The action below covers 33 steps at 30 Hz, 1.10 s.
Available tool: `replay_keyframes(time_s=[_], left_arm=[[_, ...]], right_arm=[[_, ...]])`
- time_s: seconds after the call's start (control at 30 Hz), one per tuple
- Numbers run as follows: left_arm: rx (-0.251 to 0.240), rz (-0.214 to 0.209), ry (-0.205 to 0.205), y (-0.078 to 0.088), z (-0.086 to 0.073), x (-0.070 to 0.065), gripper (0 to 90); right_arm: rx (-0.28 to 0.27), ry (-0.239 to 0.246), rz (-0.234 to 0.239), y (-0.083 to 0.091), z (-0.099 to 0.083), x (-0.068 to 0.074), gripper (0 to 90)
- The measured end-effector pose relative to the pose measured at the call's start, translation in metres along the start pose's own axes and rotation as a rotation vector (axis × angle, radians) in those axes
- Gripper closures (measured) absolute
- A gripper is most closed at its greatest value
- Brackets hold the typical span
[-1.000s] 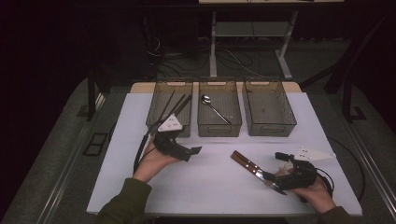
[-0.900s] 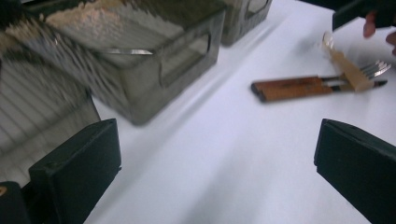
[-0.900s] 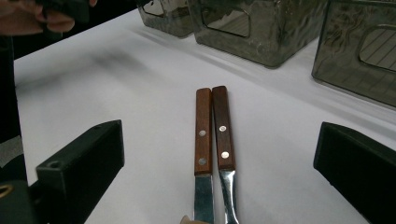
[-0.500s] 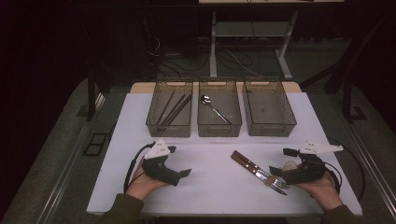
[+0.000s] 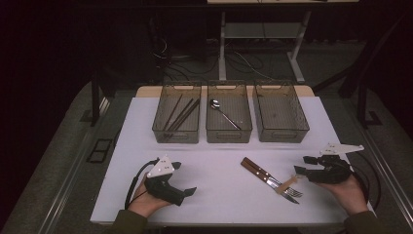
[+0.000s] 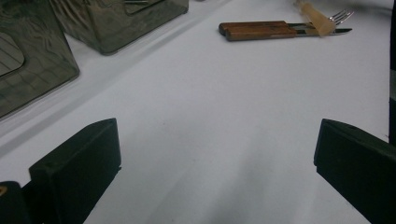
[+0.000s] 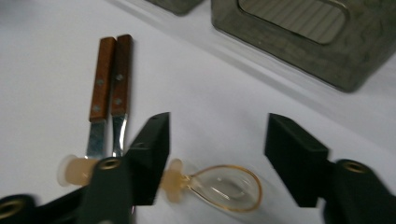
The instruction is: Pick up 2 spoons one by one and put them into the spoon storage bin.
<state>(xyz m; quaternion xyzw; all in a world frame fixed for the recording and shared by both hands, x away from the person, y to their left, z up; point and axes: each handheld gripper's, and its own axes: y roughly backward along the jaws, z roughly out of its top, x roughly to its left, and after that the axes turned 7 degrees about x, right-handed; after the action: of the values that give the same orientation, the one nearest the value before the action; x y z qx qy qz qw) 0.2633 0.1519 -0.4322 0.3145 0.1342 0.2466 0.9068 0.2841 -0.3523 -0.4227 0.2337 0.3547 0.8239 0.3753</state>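
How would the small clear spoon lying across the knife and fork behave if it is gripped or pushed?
The spoon looks thin and translucent, so it is probably very light and might flex or crack under a hard squeeze. Its handle rests across the knife and fork, so a push would likely make it slide or pivot on them.

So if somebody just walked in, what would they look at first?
Probably the wooden-handled knife and fork lying side by side on the white table, near the right gripper. A small clear plastic spoon with a tan handle lies across them. Behind stand three smoky see-through bins; the middle one holds a shiny metal spoon.
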Motion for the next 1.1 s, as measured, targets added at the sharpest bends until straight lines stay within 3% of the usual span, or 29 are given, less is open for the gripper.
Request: replay_keyframes(time_s=[0.13,0.4,0.5,0.73,1.1], left_arm=[[-0.001,-0.001,0.005,0.000,0.000,0.000,0.0],[0.009,-0.009,-0.004,-0.001,0.000,0.000,0.0],[0.010,-0.013,-0.002,-0.001,0.000,0.000,0.0],[0.013,-0.019,-0.001,-0.002,0.000,0.000,0.0],[0.018,-0.022,0.001,-0.002,0.000,0.000,0.0]], right_arm=[[0.032,0.014,0.001,-0.002,0.002,0.001,65.6],[0.133,0.094,-0.008,-0.020,0.009,0.011,89.7],[0.161,0.100,0.001,-0.024,0.009,0.012,89.8],[0.219,0.130,-0.037,-0.029,0.006,0.015,89.9],[0.226,0.082,-0.050,-0.019,-0.004,0.011,89.8]])
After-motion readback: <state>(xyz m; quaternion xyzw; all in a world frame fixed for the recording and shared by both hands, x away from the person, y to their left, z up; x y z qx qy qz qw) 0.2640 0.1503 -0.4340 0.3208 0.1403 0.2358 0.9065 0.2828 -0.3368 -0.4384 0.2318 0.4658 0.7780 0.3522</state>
